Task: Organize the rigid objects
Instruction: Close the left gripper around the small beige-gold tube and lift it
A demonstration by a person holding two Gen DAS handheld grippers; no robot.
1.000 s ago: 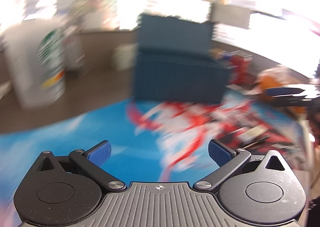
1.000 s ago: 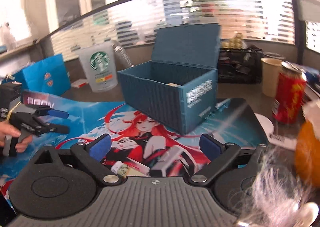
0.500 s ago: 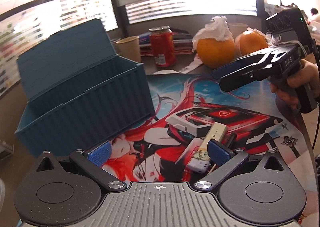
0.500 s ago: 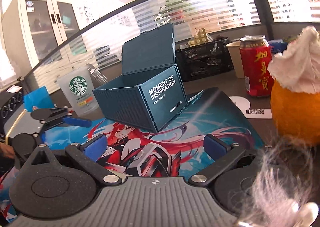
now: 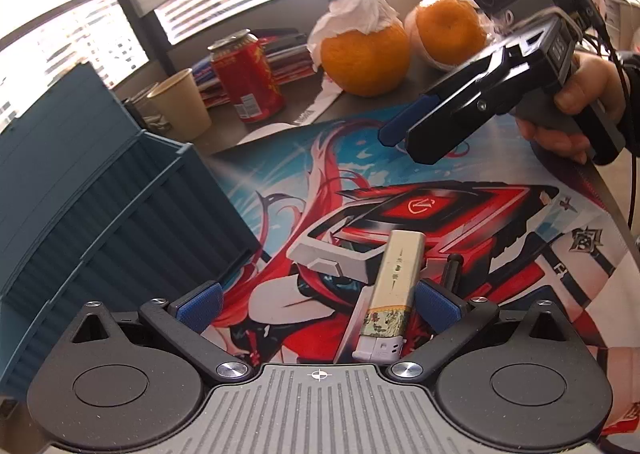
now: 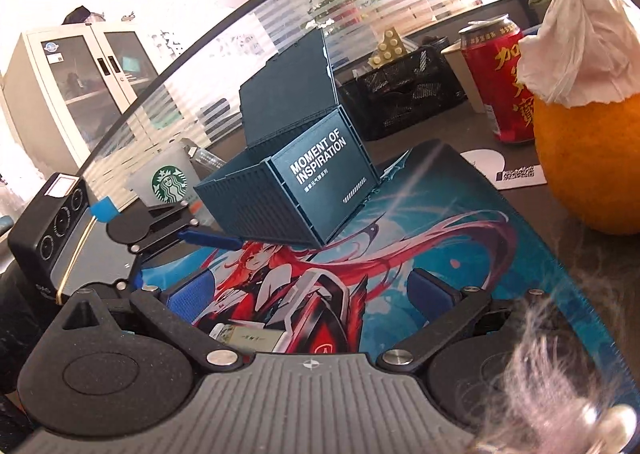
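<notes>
A cream lighter point(image 5: 390, 286) lies on the printed desk mat point(image 5: 460, 189), between my left gripper's open fingers, close to the right pad point(image 5: 434, 304). My left gripper point(image 5: 316, 302) is open and empty, low over the mat. The teal container box point(image 5: 100, 189) stands open at the left; in the right wrist view the box point(image 6: 304, 173) reads "MOMENT OF INSPIRATION". My right gripper point(image 6: 310, 292) is open and empty, above the mat; it shows in the left wrist view point(image 5: 460, 117). The lighter point(image 6: 250, 336) peeks out under its body.
A red can point(image 5: 248, 81), a paper cup point(image 5: 180, 105) and two oranges point(image 5: 364, 53) stand behind the mat. A small black pin point(image 5: 454, 274) lies beside the lighter. A Starbucks cup point(image 6: 164, 177) and a black mesh basket point(image 6: 404, 89) stand behind the box.
My left gripper has swung right and dropped toward the mat, so the lighter now sits between its fingers. My right gripper has tilted and moved nearer the box.
</notes>
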